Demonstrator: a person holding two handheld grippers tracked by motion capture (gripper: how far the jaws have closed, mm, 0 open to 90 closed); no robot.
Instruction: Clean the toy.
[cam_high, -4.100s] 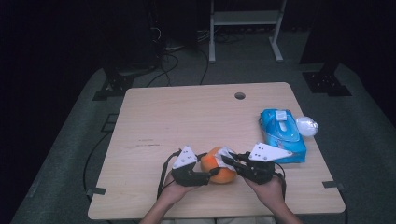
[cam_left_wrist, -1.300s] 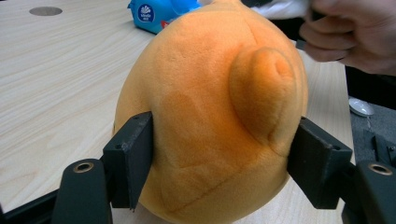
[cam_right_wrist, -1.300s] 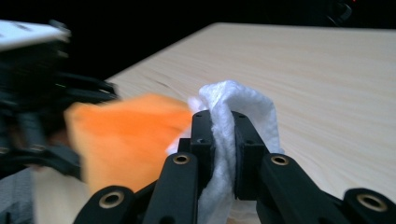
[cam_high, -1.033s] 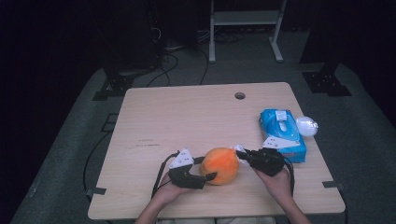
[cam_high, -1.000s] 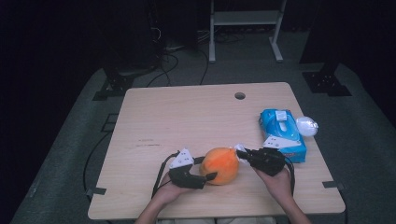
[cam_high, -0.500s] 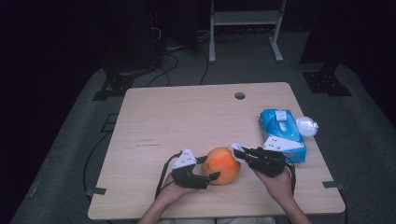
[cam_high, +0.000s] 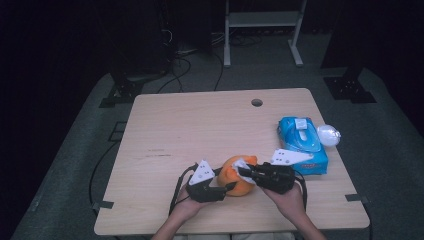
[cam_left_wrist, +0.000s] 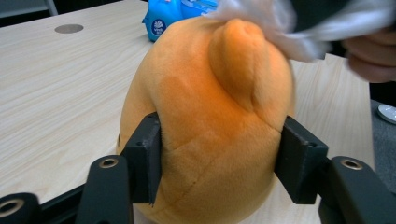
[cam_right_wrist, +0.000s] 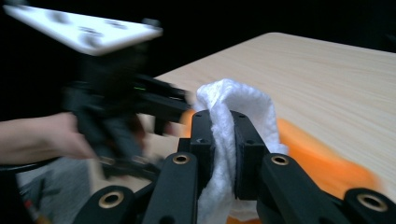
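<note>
Resting on the near part of the wooden table (cam_high: 200, 125), an orange plush toy (cam_high: 236, 175) is seen between the two grippers, close to the front edge. The toy is clamped by the left gripper (cam_left_wrist: 219, 163): its two black jaws are pressed against the left and right flanks of the soft body, low down, and the plush is slightly squeezed between them. In the high view the left gripper (cam_high: 227, 186) is held from the left side of the toy, with its white three-cornered plate on top.

A white wipe (cam_right_wrist: 229, 126) is pinched by the right gripper (cam_right_wrist: 224, 140); the jaws are nearly closed on a folded part of the cloth, which is bunched above and below them. In the high view the right gripper (cam_high: 246, 171) is placed at the upper right side of the toy, and the wipe (cam_high: 242, 166) is laid against the orange surface there. In the left gripper view the wipe (cam_left_wrist: 285, 23) is seen touching the top of the toy, beside a small rounded bump.

A blue pack of wipes (cam_high: 302, 145) is lying near the right edge of the table, just beyond the right gripper. A round hole (cam_high: 257, 102) is seen in the far part of the table top.
</note>
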